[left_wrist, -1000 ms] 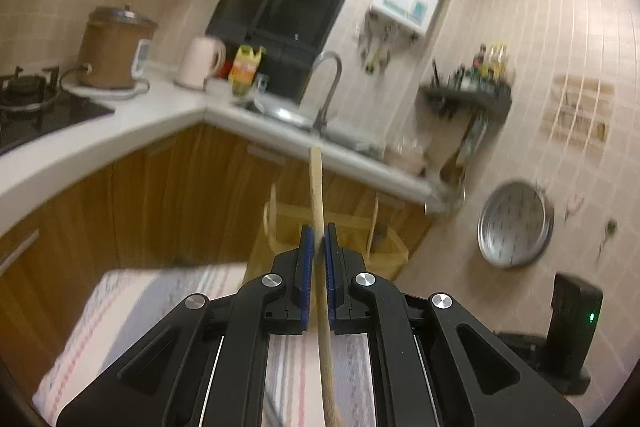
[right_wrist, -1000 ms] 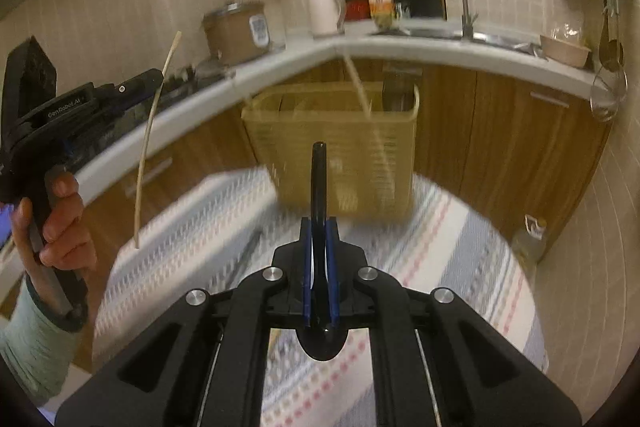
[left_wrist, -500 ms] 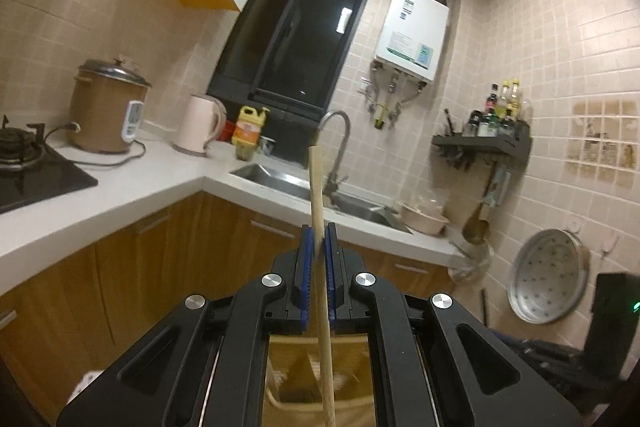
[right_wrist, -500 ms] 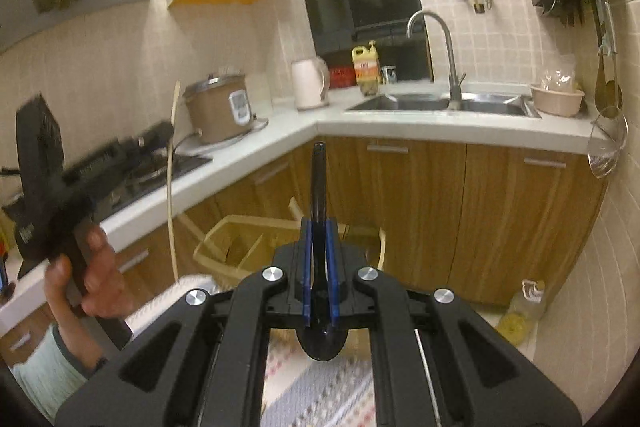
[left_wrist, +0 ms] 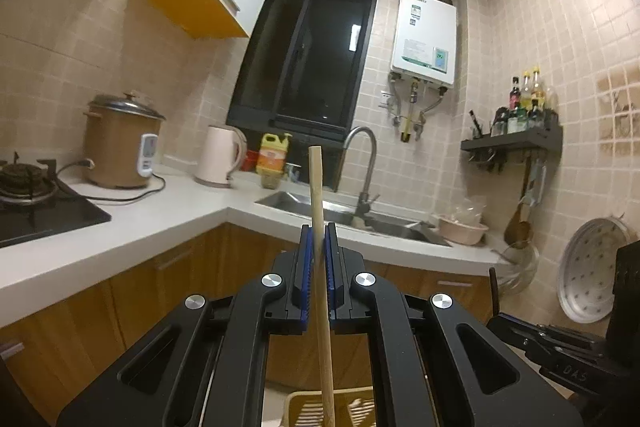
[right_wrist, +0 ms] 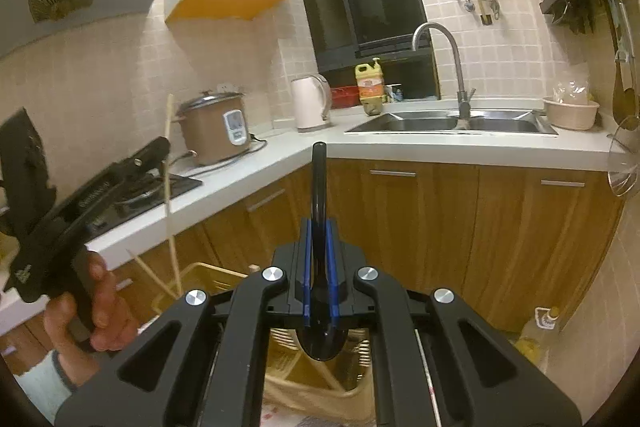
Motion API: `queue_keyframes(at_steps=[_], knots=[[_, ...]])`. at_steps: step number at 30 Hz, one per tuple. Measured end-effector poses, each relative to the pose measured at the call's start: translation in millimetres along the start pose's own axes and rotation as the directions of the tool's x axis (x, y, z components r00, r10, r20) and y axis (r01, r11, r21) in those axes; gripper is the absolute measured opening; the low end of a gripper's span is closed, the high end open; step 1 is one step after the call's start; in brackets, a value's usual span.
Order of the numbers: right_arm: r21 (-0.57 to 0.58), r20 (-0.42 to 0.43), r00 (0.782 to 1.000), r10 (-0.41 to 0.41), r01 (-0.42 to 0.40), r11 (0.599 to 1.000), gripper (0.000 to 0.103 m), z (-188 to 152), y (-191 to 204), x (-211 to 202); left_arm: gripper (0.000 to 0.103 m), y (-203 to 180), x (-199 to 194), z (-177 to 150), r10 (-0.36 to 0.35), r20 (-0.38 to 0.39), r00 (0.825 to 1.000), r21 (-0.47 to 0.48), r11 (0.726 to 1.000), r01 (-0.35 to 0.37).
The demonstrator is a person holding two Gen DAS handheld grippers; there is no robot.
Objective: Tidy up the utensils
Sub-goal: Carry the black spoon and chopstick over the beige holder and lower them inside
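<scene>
My left gripper (left_wrist: 316, 239) is shut on a wooden chopstick (left_wrist: 318, 195) that stands upright, its lower end over a yellow basket (left_wrist: 352, 407). In the right wrist view the left gripper (right_wrist: 160, 151) shows at the left, held by a hand, with the chopstick (right_wrist: 170, 203) reaching down to the basket (right_wrist: 212, 277). My right gripper (right_wrist: 319, 231) is shut on a black spoon (right_wrist: 319, 179), handle up and bowl down over the basket. Other chopsticks lean inside the basket.
A white L-shaped counter (right_wrist: 400, 147) with wooden cabinets runs behind. On it are a rice cooker (right_wrist: 214, 131), kettle (right_wrist: 310, 103), gas stove (left_wrist: 24, 195) and sink with faucet (right_wrist: 452, 119). A shelf (left_wrist: 512, 143) and hanging pans are on the right wall.
Both grippers have risen and tilted up with their utensils. The basket has dropped to the bottom of both views and the striped cloth has left the left wrist view.
</scene>
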State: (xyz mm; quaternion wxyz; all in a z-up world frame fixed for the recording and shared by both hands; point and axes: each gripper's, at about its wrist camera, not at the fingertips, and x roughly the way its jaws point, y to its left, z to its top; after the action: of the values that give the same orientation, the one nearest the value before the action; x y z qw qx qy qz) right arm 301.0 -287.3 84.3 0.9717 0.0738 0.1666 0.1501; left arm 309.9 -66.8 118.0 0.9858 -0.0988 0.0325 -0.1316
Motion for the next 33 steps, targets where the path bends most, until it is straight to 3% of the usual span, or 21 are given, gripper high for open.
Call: queue_keyframes(at_steps=[9, 18, 33], knots=[[0.029, -0.009, 1.000, 0.002, -0.001, 1.000, 0.005, -13.3, -15.9, 14.5, 0.004, -5.3, 6.4, -20.1, 0.056, 0.018, 0.998, 0.042, 0.998, -0.056], [0.022, -0.009, 1.000, 0.009, -0.009, 1.000, 0.005, -19.2, -12.4, 8.2, 0.004, -7.0, 0.0, -27.6, 0.053, 0.010, 0.999, 0.046, 0.997, -0.054], [-0.048, 0.097, 0.995, 0.013, -0.008, 0.999, 0.005, -26.5, -0.7, 0.2, 0.004, -2.4, -11.4, -33.7, 0.053, 0.001, 0.999, 0.042, 0.998, -0.053]])
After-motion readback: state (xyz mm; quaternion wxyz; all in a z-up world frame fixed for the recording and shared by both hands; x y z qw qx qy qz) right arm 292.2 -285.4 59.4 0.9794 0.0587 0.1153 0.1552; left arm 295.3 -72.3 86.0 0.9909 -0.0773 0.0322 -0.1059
